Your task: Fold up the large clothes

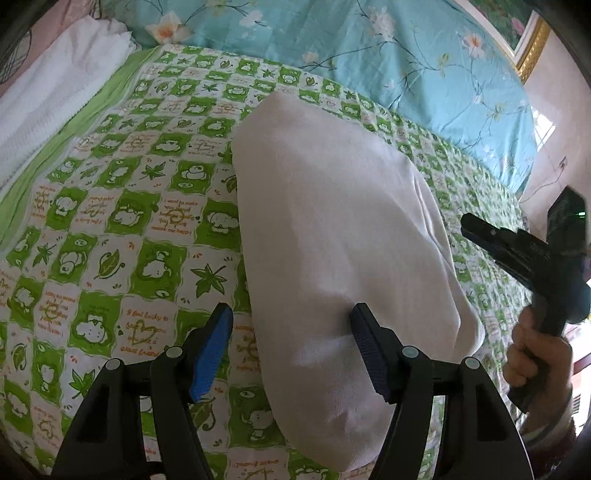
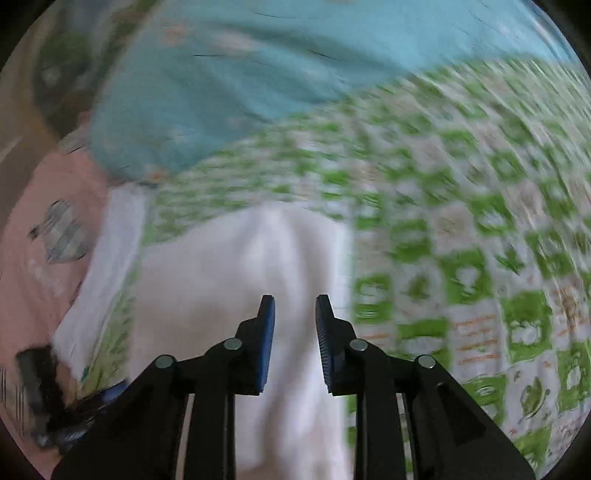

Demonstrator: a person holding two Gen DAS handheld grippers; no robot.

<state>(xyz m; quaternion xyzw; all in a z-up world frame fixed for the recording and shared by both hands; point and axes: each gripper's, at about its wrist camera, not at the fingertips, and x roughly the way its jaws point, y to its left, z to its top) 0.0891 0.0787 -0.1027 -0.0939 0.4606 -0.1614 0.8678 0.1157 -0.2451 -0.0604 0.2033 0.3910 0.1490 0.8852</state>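
Folding a white garment (image 1: 332, 240) on a bed spread with a green-and-white checked sheet (image 1: 110, 229).
We see a blue floral quilt (image 1: 369, 48) along the bed's far side, a white blanket (image 1: 55, 88) at the left edge, and a gold-framed picture (image 1: 517, 29) on the pale wall. Our left gripper (image 1: 291, 350) hovers with fingers spread wide over the garment's near end; our right gripper (image 2: 295, 343), blurred in its own view, has fingers narrowly apart above the cloth, gripping nothing.
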